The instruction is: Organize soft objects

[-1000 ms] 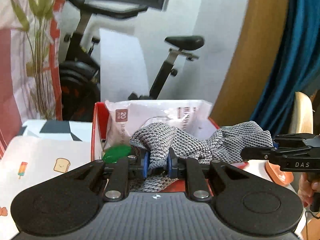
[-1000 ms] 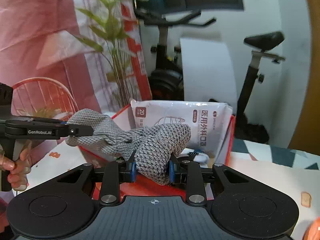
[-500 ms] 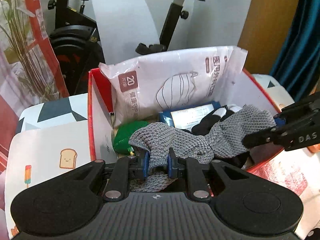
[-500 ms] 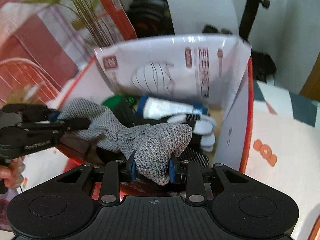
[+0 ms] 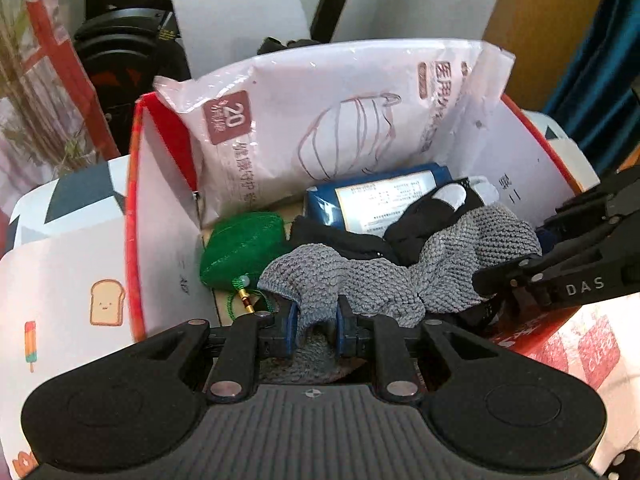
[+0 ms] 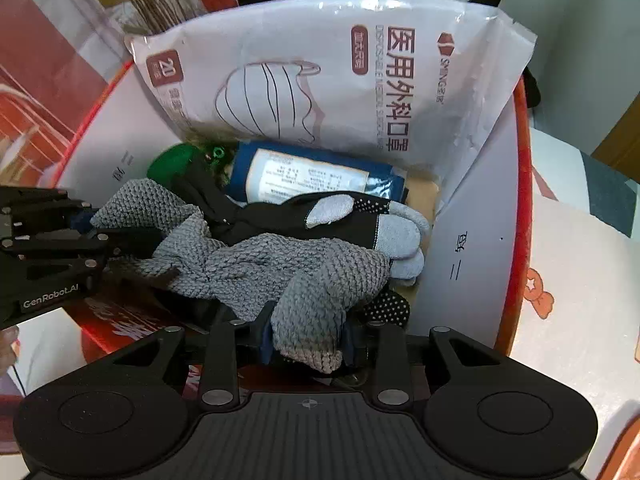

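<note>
A grey knitted cloth (image 5: 384,280) (image 6: 280,268) is stretched between both grippers, low inside a red box (image 5: 136,184) (image 6: 520,200). My left gripper (image 5: 318,326) is shut on one end of it. My right gripper (image 6: 306,338) has the other end between its blue pads; its jaws are opening, with the pads still against the cloth. Under the cloth lie a black and grey glove (image 6: 352,220), a blue packet (image 5: 380,200) and a green mesh pouch (image 5: 240,252). A white bag of face masks (image 6: 340,76) leans on the box's far wall.
The box stands on a white tablecloth (image 5: 72,280) with cartoon prints. An exercise bike (image 5: 132,40) and a plant (image 5: 28,120) stand behind it. A person's fingers (image 6: 8,346) show at the left edge of the right wrist view.
Both grippers have tipped downward and lowered the grey cloth from above the box's front edge into the box, onto the glove. The right jaws have widened slightly.
</note>
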